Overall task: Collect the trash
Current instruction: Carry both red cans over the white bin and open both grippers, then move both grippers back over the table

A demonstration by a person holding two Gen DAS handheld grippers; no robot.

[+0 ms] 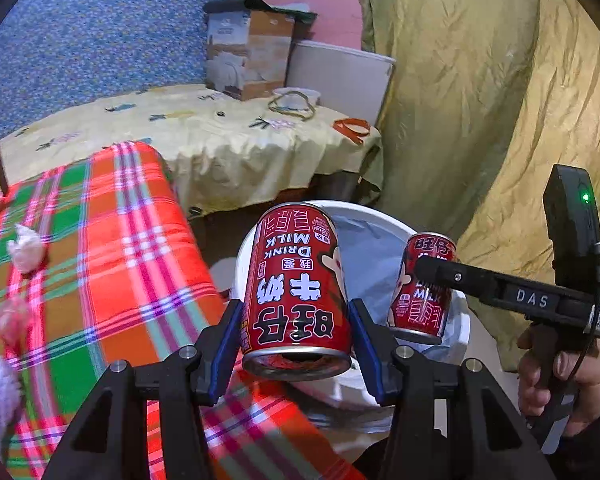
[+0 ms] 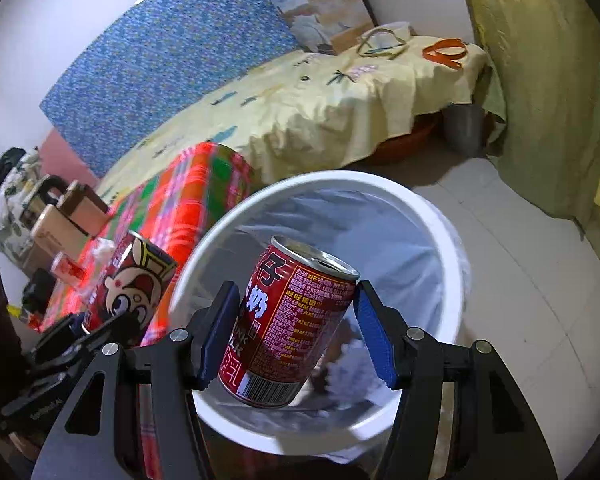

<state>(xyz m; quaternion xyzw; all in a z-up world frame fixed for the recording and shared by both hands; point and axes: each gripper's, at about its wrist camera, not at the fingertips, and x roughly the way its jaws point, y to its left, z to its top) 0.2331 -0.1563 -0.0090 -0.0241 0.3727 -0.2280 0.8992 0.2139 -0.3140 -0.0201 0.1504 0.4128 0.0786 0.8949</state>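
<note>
We hold a light red can (image 1: 296,292) in each tongs (image 1: 296,344) (sides squeezed) over the white bin (image 2: 444,236).

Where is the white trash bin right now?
The white trash bin stands on the floor beside the plaid-covered table, directly below the can held in the right tool.

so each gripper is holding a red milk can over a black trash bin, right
Not quite: the trash bin is white, not black, as the right wrist view shows. Each gripper does hold a red milk can: the left gripper its can, the right gripper its can.
</note>
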